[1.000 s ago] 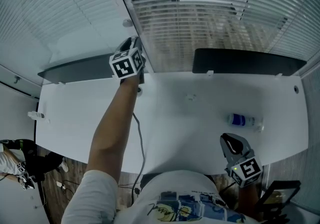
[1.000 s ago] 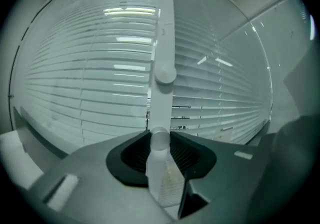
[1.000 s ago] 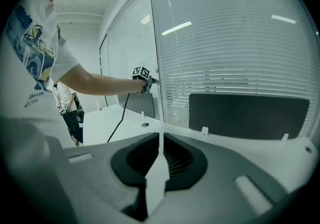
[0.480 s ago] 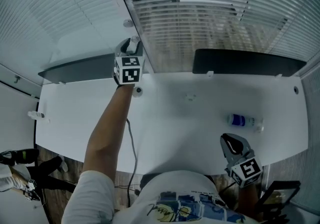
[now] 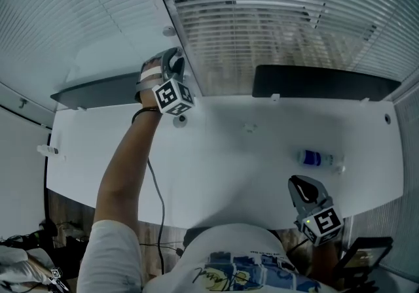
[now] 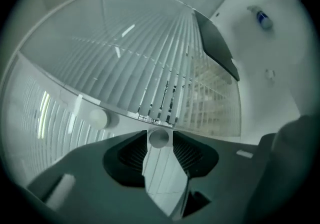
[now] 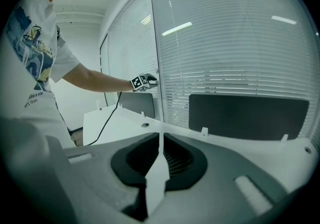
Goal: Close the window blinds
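White slatted window blinds (image 5: pixel 249 17) hang behind the desk, the slats (image 6: pixel 165 63) partly tilted with the outside showing through. My left gripper (image 5: pixel 172 57) is raised to the window frame between the two panes. In the left gripper view its jaws (image 6: pixel 160 137) have just been opening and stand wide, with the round end of the blinds' wand (image 6: pixel 159 138) between the fingertips; I see no firm pinch on it. My right gripper (image 5: pixel 301 186) rests low by the desk's near edge, shut (image 7: pixel 161 137) with nothing in it.
A white desk (image 5: pixel 249 167) runs under the window with two dark monitors (image 5: pixel 321 80) (image 5: pixel 98 91) along its back. A small bottle (image 5: pixel 319 157) lies on the desk at the right. A cable (image 5: pixel 157 193) hangs by my left arm. A round knob (image 5: pixel 168 30) sits on the frame.
The left gripper has rolled about its own axis at the frame, its marker cube turning and the forearm swinging left. The right gripper has stayed put. A person at lower left has gone.
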The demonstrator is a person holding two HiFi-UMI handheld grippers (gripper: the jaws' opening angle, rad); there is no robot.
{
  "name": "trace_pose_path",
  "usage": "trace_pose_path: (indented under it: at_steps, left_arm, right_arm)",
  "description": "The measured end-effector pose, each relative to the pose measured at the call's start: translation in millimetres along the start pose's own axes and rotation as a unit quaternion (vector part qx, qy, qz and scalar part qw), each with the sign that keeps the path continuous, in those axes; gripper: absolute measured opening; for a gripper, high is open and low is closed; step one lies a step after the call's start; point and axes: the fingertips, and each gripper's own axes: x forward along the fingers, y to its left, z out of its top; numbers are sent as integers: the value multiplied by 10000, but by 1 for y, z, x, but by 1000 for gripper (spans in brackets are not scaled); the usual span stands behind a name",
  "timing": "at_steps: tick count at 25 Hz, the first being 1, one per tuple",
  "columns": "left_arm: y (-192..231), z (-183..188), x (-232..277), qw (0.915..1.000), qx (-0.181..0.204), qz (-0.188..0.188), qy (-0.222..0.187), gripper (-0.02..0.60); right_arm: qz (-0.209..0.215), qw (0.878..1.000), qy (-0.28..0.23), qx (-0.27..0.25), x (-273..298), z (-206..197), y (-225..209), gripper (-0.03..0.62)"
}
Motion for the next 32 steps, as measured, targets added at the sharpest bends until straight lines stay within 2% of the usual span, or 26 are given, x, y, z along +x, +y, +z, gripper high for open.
trace_pose_path:
  at_steps: [4,7,9,11,13,16,18,20,23,28,30,32]
  left_arm:
    - [-2,-2,3,9980,628,-31,98,164]
    - [-4,-2,6,9958,906,-37,107,146]
    - [-5,0,7,9956,935,-43,82,124]
    - [-4,0,7,9971,755,-39,86,123]
    - [-1,-2,6,9991,415,-1,112,123]
    - [2,-4,6,9992,-377,26,128,124]
    - [4,-5,5,9949,-1003,44,136,124]
    - [5,-6,4,9862,-1650,57,146,124]
    - [8,-7,4,9674,-2527,57,159,124]
    - [11,-10,4,9359,-3520,72,132,124]
    - [12,-12,4,9168,-3992,46,103,124]
    - [13,-14,4,8910,-4540,18,76,124]
  right_arm:
    - [9,10000,-7,2,0,-2,0,17]
    - [7,10000,-12,1,-1,-4,0,17]
    - [1,10000,17,7,-1,-5,-1,17]
    - [4,10000,34,24,0,-5,0,17]
    - [15,10000,12,22,0,-3,1,17]
    - [22,10000,-16,22,0,0,2,17]
    - [24,10000,-22,24,0,-1,2,17]
    - [12,10000,-17,24,0,-2,1,17]
    - [1,10000,2,24,0,-2,1,17]
    - [11,9999,-73,97,1,-3,0,17]
    - [14,9999,-82,111,1,-4,0,17]
    - [4,9999,-66,100,0,-4,-1,17]
